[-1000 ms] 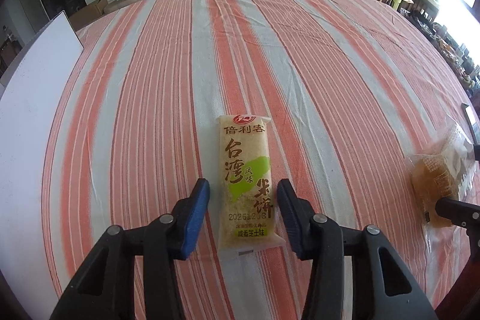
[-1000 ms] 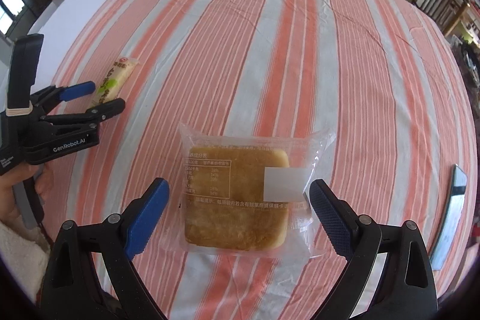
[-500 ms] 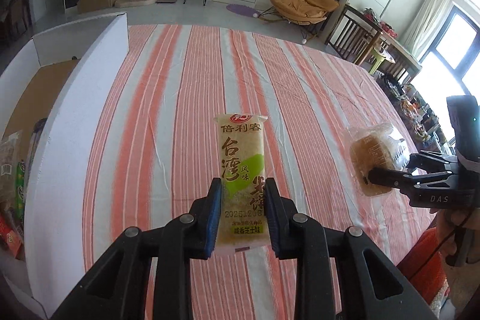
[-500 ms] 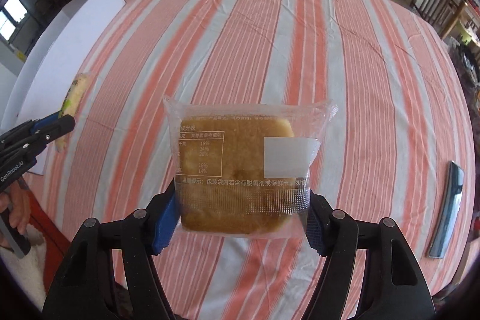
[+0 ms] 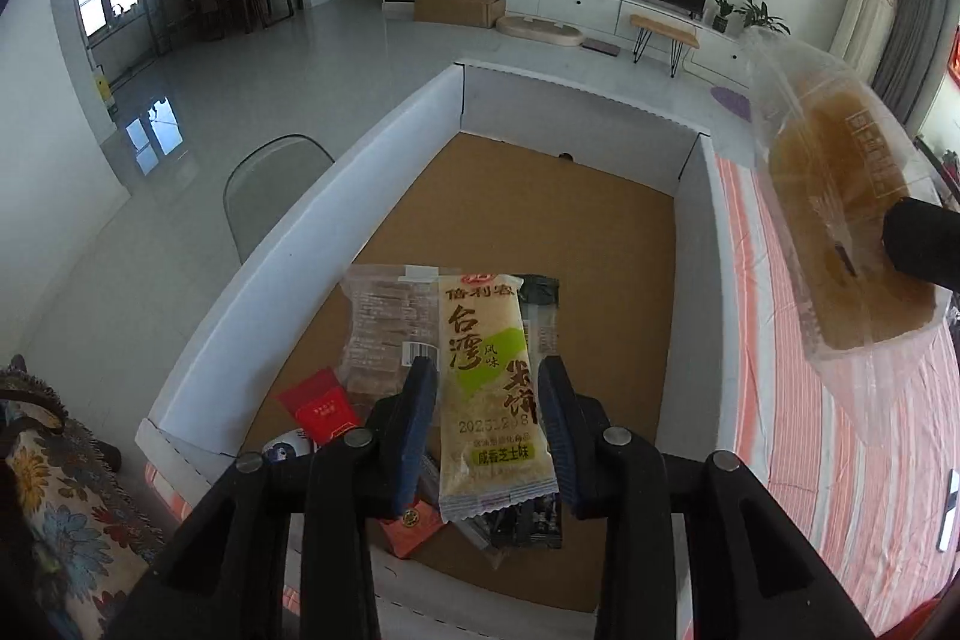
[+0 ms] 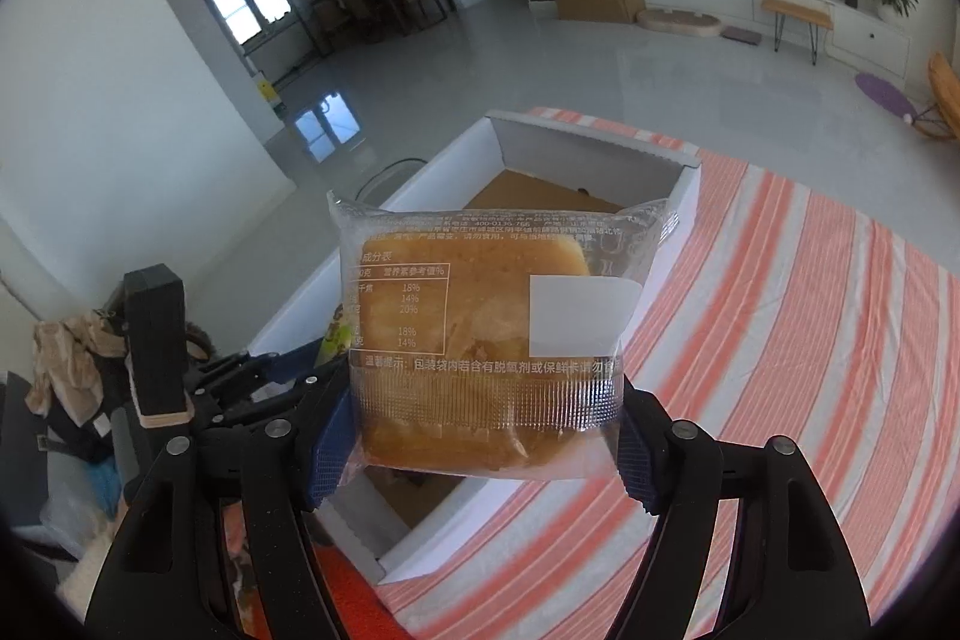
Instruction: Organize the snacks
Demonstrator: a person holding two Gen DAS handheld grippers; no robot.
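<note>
snacks point(image 5: 384, 334) inside the box point(image 5: 282, 274) show only past the left tongs point(image 5: 487, 424).

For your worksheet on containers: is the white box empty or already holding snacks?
Holding snacks: several packets lie on the box floor, under the left gripper.

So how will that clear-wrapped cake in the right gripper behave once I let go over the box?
The cake packet holds its square shape between the right gripper fingers, so probably fairly firm but crushable. Its glossy film looks slippery. It should drop flat into the box, not roll.
</note>
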